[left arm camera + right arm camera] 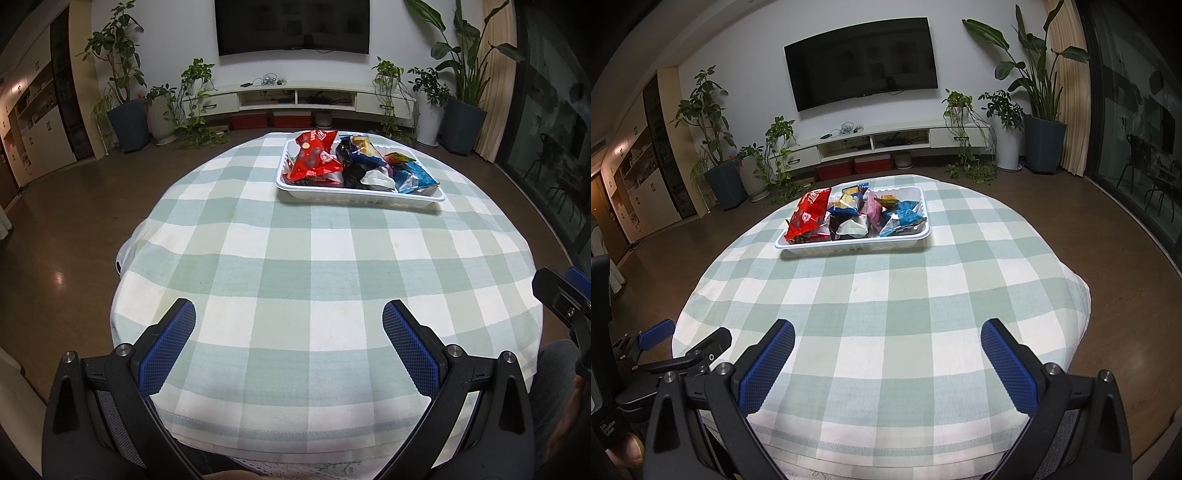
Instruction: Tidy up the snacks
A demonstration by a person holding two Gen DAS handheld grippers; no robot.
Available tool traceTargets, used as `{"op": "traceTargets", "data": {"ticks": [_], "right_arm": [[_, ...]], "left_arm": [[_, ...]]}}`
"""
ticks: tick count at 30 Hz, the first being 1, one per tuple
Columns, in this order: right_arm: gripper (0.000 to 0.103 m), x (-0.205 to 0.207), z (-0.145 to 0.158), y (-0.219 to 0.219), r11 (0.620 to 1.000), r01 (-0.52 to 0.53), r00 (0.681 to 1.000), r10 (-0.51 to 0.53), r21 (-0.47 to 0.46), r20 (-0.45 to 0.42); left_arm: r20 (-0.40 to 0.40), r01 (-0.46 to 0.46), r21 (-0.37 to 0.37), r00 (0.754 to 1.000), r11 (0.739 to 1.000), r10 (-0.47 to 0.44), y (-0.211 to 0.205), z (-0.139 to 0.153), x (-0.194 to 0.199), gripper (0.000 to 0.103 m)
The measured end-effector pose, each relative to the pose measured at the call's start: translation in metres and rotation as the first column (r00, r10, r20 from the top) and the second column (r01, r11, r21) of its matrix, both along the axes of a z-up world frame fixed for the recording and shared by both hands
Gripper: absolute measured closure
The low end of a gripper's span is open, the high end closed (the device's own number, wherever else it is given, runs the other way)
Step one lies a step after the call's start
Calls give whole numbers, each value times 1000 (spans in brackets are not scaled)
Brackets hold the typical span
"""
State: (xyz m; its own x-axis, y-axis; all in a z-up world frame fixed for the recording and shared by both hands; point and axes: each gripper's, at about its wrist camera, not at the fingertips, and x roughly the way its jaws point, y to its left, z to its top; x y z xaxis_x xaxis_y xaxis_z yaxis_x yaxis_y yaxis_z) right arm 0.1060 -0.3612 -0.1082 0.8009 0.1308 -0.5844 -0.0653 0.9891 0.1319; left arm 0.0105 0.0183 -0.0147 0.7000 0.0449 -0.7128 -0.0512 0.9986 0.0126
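A white tray sits on the far side of a round table covered with a green-and-white checked cloth. It holds several snack packets: a big red bag at its left, dark and white packets in the middle, a blue packet at its right. My left gripper hangs open over the near edge of the table, empty. My right gripper is open and empty too, also at the near edge. Each gripper shows at the edge of the other's view.
Behind the table a low white TV cabinet runs along the wall under a dark television. Potted plants stand at both ends of it. Glass doors close the right side. Brown floor surrounds the table.
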Motion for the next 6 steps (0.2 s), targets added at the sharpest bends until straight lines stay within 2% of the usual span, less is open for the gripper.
{"op": "traceTargets", "data": {"ticks": [6], "right_arm": [[0, -7, -5, -3, 1000, -2, 1000, 2, 10, -13]], "left_arm": [[-7, 0, 4, 1000, 1000, 0, 5, 1, 8, 0]]}}
